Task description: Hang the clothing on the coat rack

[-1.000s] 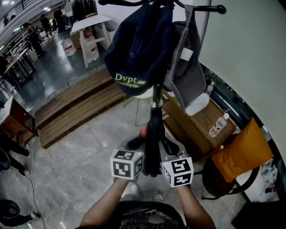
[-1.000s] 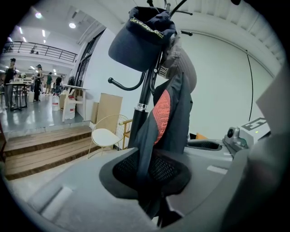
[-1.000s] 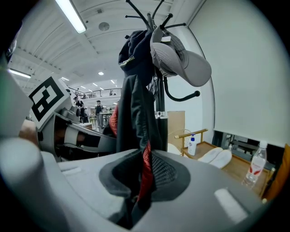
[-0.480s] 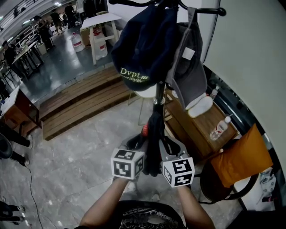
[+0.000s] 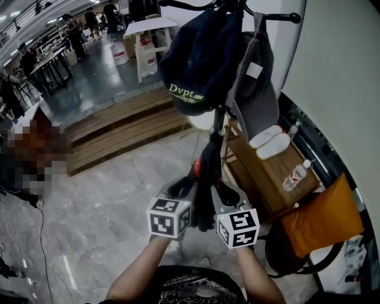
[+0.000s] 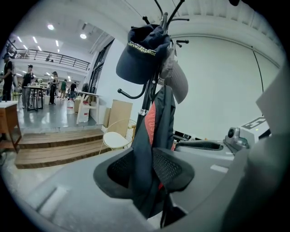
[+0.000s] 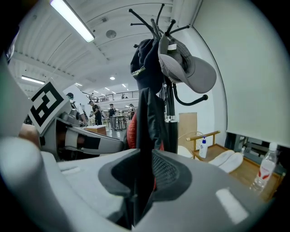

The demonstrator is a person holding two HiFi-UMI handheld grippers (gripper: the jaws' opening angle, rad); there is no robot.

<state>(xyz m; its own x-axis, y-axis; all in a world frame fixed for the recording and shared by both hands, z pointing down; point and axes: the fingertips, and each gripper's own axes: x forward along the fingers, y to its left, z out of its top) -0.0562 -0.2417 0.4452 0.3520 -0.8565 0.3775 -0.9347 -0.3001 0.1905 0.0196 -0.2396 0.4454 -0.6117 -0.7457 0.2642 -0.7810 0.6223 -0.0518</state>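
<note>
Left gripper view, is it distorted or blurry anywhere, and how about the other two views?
Left gripper view: fisheye, black corners, close foreground soft, navy embroidered cap sharp. Right gripper view: bright ceiling strip light glares, dark hanging garment in silhouette. Head view: mosaic patch at left, wide-angle bowing.

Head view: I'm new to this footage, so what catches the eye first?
A navy cap and a grey cap hang high on the coat rack at top centre. Below, a dark garment hangs between both claws, the left claw with jaws opening, the right claw shut on it.
</note>
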